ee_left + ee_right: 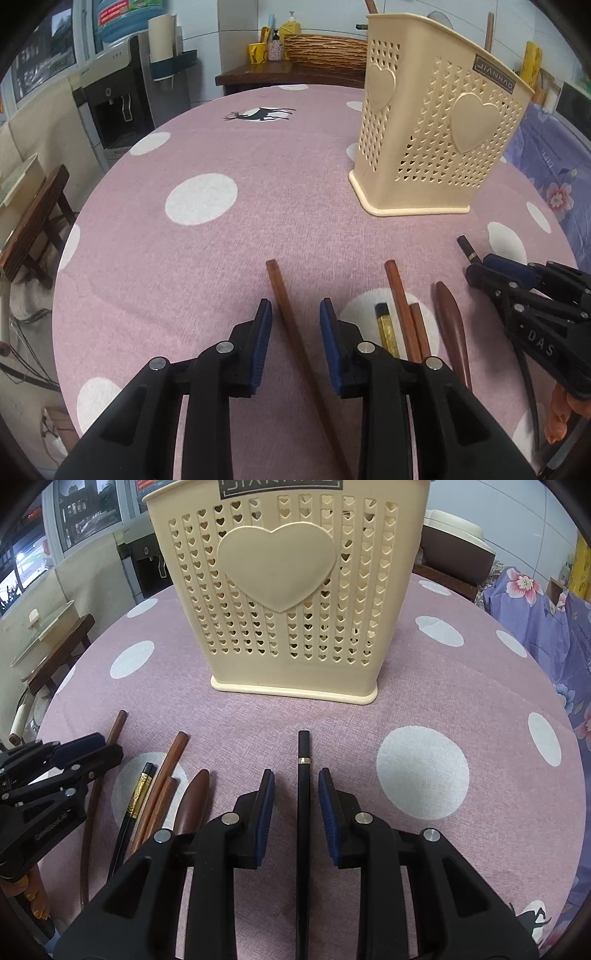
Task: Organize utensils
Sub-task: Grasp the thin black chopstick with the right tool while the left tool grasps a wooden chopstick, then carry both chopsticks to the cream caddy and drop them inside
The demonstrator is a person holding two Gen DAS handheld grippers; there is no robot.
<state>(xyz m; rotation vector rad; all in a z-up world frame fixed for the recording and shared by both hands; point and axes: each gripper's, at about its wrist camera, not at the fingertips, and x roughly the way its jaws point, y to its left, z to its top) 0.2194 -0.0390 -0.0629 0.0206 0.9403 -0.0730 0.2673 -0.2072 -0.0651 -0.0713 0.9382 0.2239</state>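
Note:
A cream perforated utensil holder [436, 122] [280, 590] with heart shapes stands upright on the pink dotted tablecloth [221, 240]. My left gripper [295, 314] [98, 746] is open and straddles a brown chopstick [291, 332] [117, 725] that lies on the cloth, with a gap at each pad. My right gripper [296, 786] [482, 266] is open around a black chopstick with a gold ring [303, 794] [466, 248], and its pads stay clear of it. Between the grippers lie a black-and-gold chopstick [386, 328] [138, 797], two brown chopsticks [400, 306] [166, 775] and a brown wooden spoon handle [450, 321] [194, 797].
The round table's edge curves along the left [70, 240]. Beyond it stand a water dispenser [110, 99] and a wooden stool [37, 214]. A purple floral cloth [546, 627] lies off the right side. Fingers of a hand [561, 417] show behind the right gripper.

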